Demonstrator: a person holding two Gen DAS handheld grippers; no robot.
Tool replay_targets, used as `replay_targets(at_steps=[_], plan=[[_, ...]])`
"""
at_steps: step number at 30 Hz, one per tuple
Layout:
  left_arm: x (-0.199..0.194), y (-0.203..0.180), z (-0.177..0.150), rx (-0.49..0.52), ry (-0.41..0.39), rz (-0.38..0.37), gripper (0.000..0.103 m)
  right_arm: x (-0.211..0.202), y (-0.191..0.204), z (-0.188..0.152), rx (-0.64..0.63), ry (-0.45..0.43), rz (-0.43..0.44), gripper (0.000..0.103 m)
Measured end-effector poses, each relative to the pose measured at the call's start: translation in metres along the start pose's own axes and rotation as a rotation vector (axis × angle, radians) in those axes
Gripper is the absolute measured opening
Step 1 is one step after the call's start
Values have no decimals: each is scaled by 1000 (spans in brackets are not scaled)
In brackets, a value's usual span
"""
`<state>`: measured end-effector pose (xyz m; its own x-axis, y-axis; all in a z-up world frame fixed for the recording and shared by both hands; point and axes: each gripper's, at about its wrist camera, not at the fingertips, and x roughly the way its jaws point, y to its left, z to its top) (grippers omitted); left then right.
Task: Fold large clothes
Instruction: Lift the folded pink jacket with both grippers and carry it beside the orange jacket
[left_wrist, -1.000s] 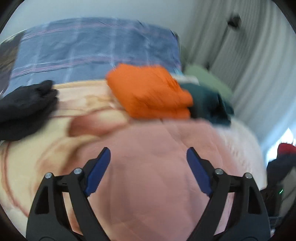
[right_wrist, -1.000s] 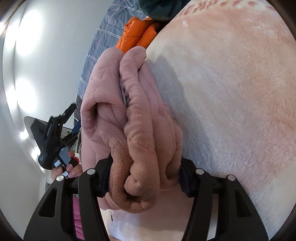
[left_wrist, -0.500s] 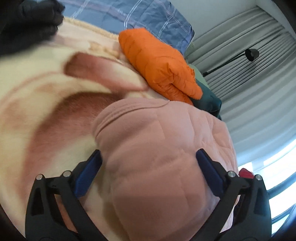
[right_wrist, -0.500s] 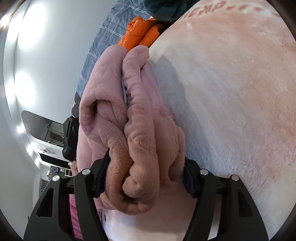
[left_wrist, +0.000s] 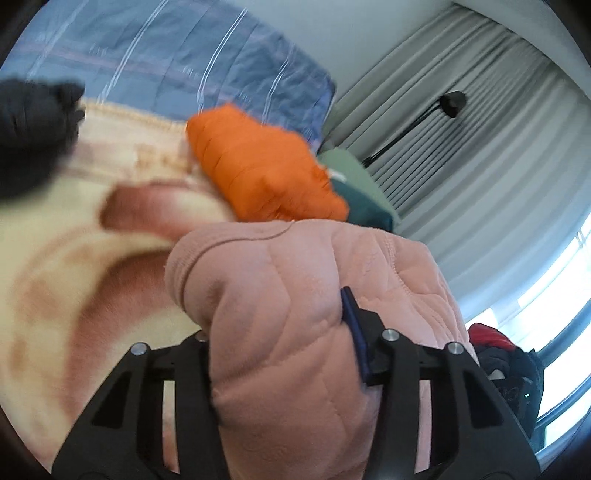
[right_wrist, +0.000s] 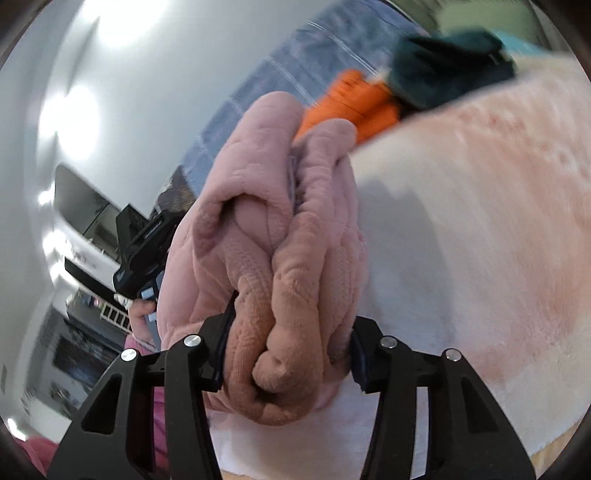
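Note:
A thick pink quilted garment (left_wrist: 295, 295) is folded into a bundle over the bed. My left gripper (left_wrist: 280, 350) is shut on one end of it, with only the right blue pad (left_wrist: 352, 321) showing. In the right wrist view my right gripper (right_wrist: 290, 354) is shut on the other bunched end of the pink garment (right_wrist: 280, 258), which is lifted off the blanket. The left gripper's body (right_wrist: 144, 251) and the hand that holds it show behind the bundle.
A folded orange jacket (left_wrist: 258, 173) and a dark teal garment (left_wrist: 365, 206) lie at the far side of the pink and cream blanket (left_wrist: 74, 258). A black garment (left_wrist: 33, 129) lies at far left. A blue plaid cover (left_wrist: 177, 74), grey curtains and a floor lamp (left_wrist: 452, 101) stand behind.
My left gripper has closed on the pink garment's end, where it was open around it. The right gripper keeps its hold and the bundle has lifted and swung.

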<state>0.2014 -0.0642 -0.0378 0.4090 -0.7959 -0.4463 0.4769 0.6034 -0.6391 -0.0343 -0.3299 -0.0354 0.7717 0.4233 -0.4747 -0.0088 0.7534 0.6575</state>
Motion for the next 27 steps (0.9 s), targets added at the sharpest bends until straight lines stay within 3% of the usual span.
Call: replay_targets(at_steps=[6,11,15,19,27], plan=[[-61,-36,31,94,-112,-20,47,-13,46,8,-138,-82,42,51],[-99,-68,63,197,-172,30,47,-5,68,33,-214,-105,82,51],[-111,-82,96,246,-229,77,47,13,76,79,-244,-118,138,51],[-120,-80,151,249,-296,131,47,47,87,144,-251,-117,213,51],[-110,-65,244,314,-360,293,47,139,91,215,-187,-91,289,51]])
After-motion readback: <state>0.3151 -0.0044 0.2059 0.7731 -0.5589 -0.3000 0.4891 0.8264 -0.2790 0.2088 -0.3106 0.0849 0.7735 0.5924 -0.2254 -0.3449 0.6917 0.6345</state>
